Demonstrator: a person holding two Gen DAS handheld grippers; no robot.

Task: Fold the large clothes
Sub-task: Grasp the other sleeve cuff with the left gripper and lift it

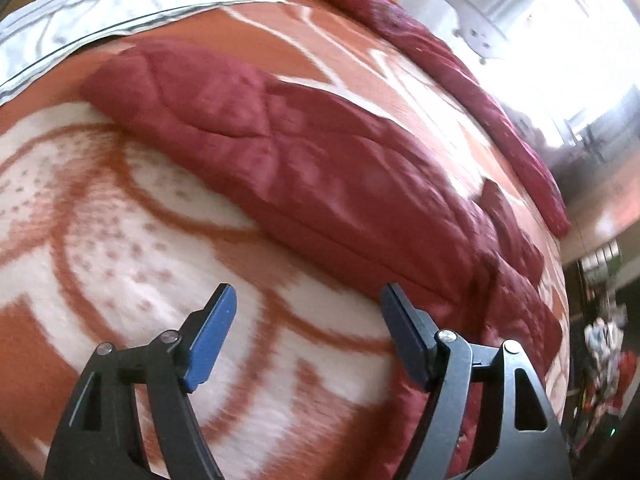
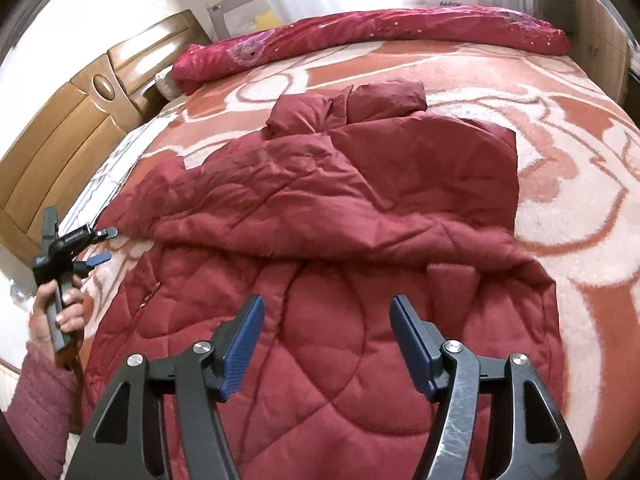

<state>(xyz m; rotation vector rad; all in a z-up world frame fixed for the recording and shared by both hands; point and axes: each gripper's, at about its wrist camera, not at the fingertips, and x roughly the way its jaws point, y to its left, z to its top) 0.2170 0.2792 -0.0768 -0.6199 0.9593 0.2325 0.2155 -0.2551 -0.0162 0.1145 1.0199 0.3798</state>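
Coat (image 2: pixel 320 208) near hem cut off | left hand-held gripper (image 1: pixel 306 300) wide, empty | right hand-held gripper (image 2: pixel 326 312) wide, empty

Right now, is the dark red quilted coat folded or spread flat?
Partly folded: dark red quilted coat has its upper part doubled over the lower panel; neither gripper holds it.

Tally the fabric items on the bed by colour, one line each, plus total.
Dark red: 1, quilted coat
Magenta floral: 1, rolled quilt along the far edge
Orange and cream: 1, blanket under the coat
White with grey pattern: 1, sheet by the headboard
Total: 4
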